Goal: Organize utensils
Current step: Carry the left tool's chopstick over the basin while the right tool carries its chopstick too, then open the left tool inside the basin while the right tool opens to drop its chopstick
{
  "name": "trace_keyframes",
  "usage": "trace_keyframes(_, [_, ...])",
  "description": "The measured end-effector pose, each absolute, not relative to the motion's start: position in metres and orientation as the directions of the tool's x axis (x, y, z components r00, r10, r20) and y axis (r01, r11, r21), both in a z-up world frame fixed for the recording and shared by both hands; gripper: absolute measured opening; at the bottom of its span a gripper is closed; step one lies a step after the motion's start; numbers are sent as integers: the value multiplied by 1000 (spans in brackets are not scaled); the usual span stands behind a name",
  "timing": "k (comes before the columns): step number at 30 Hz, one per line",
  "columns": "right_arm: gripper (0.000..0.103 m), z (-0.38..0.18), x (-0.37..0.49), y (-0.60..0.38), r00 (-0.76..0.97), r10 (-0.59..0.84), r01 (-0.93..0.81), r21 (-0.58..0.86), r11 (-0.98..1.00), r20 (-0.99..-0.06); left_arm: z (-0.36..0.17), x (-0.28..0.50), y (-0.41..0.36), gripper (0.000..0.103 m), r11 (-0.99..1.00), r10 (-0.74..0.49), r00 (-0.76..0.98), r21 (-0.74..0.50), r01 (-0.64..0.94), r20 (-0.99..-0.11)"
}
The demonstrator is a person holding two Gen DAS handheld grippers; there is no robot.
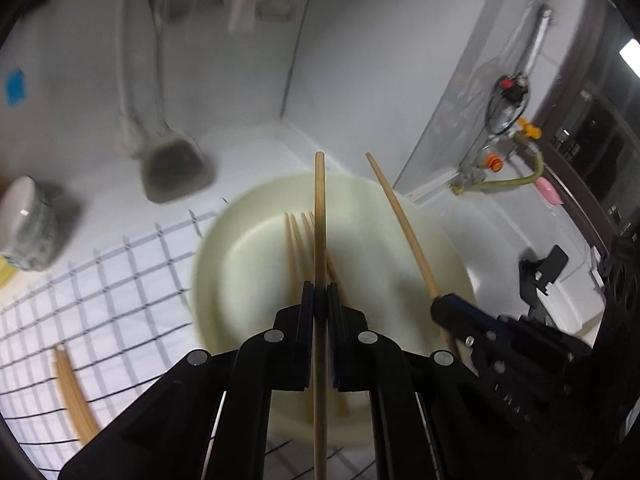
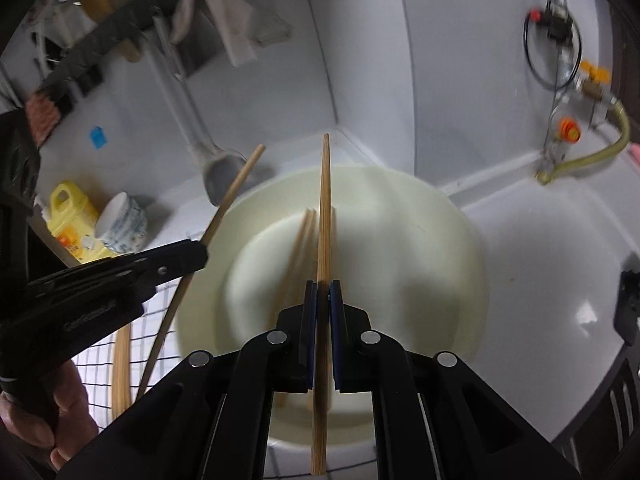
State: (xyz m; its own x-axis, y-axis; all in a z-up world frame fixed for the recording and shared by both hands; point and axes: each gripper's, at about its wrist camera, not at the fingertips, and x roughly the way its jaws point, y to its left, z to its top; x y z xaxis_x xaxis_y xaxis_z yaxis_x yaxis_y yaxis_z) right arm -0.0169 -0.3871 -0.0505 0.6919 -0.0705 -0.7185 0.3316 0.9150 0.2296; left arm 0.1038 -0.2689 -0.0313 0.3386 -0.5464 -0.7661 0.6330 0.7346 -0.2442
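Left claw (image 1: 320, 300) clamped tight on one chopstick (image 1: 320, 216); right claw (image 2: 323, 300) likewise on another chopstick (image 2: 325, 208). Both hover over the cream bowl (image 1: 400, 232) just ahead, which already holds a few sticks (image 1: 296, 240). Judging by that, sorting is partway: at least one loose stick (image 1: 72, 392) remains on the gridded mat (image 1: 120, 280), left and behind. Hanging ladle (image 1: 176, 168), cup (image 1: 28, 220), yellow bottle (image 2: 68, 216) farther out on the counter (image 2: 540, 260); nothing blocks the drop.
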Motion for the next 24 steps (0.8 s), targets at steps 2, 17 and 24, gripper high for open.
trace_keyframes(2, [6, -62, -8, -397, 677, -56, 334, 239, 912, -734, -42, 111, -282, 7, 745, -529, 330, -241, 622, -782])
trace_keyframes(17, [6, -104, 18, -425, 608, -3, 340, 258, 904, -794, -93, 128, -318, 7, 783, -443, 290, -209, 585, -849])
trace_keyframes(24, [9, -102, 16, -429, 607, -13, 351, 254, 901, -794, -88, 128, -315, 40, 810, -406, 332, -167, 562, -851])
